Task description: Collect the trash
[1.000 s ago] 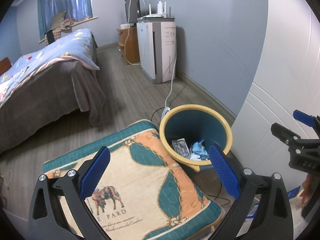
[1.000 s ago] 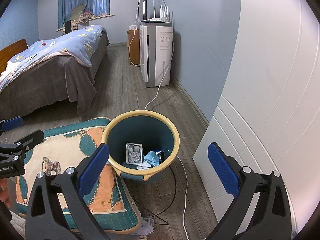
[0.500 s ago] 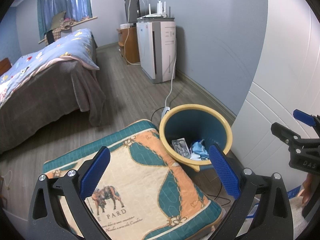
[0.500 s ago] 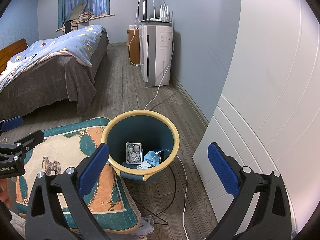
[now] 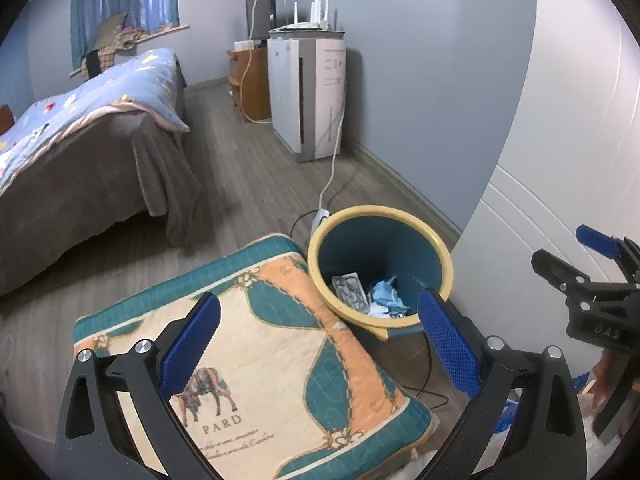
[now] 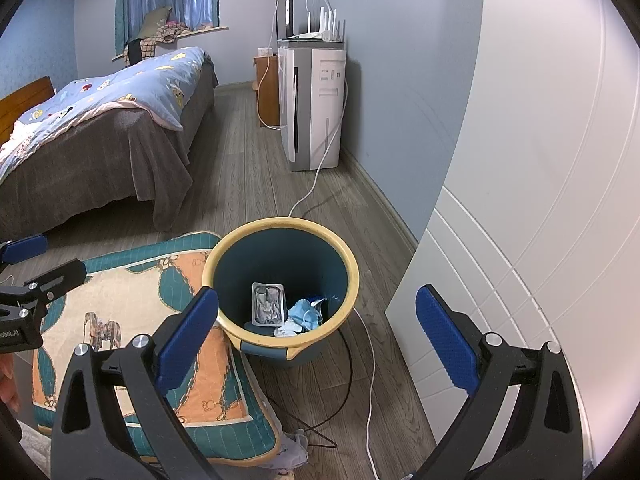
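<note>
A teal bin with a yellow rim (image 5: 438, 246) (image 6: 350, 258) stands on the wood floor by a white door. Inside lie a silver blister pack (image 5: 351, 291) (image 6: 268, 304) and crumpled blue trash (image 5: 385, 295) (image 6: 304, 312). My left gripper (image 5: 320, 344) hangs open over a patterned cushion (image 5: 264, 364), left of the bin, holding nothing. My right gripper (image 6: 316, 338) is open and empty too, just above the bin's near rim. Each gripper shows at the edge of the other's view.
The cushion (image 6: 120, 312) touches the bin's left side. White and black cables (image 6: 370, 364) run over the floor around the bin. A bed (image 6: 100, 128) fills the left; a white appliance (image 6: 316, 108) stands against the blue wall. The white door (image 6: 520, 240) is on the right.
</note>
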`<state>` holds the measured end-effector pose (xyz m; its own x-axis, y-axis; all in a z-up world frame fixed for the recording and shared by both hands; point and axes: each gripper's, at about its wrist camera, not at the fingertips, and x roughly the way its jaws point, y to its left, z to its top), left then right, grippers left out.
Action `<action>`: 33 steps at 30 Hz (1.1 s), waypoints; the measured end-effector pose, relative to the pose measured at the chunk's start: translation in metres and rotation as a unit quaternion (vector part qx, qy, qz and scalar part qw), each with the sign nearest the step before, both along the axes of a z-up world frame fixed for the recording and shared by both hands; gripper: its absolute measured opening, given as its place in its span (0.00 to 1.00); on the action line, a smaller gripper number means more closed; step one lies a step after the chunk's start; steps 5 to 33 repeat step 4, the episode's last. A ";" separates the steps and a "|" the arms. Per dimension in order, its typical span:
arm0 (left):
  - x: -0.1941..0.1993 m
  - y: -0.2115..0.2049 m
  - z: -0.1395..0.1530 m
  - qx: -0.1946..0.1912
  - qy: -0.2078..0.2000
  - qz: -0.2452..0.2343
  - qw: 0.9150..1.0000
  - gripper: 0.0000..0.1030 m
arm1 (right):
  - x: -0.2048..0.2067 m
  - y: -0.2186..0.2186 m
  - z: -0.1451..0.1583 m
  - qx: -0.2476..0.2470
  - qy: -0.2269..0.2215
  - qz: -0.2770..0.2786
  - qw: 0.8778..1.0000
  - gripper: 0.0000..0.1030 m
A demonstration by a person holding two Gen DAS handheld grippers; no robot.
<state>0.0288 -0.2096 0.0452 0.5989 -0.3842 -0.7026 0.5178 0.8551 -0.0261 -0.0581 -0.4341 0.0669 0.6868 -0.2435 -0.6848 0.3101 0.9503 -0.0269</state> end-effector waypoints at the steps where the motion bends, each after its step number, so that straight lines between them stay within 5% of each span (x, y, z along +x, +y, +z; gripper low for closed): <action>1: 0.000 0.001 0.001 -0.002 0.000 0.001 1.000 0.95 | 0.000 0.000 -0.001 -0.001 0.002 0.000 1.000 0.94; 33: 0.001 0.007 0.004 -0.008 0.001 0.004 1.000 0.95 | 0.005 -0.004 -0.007 -0.002 0.017 -0.004 1.000 0.94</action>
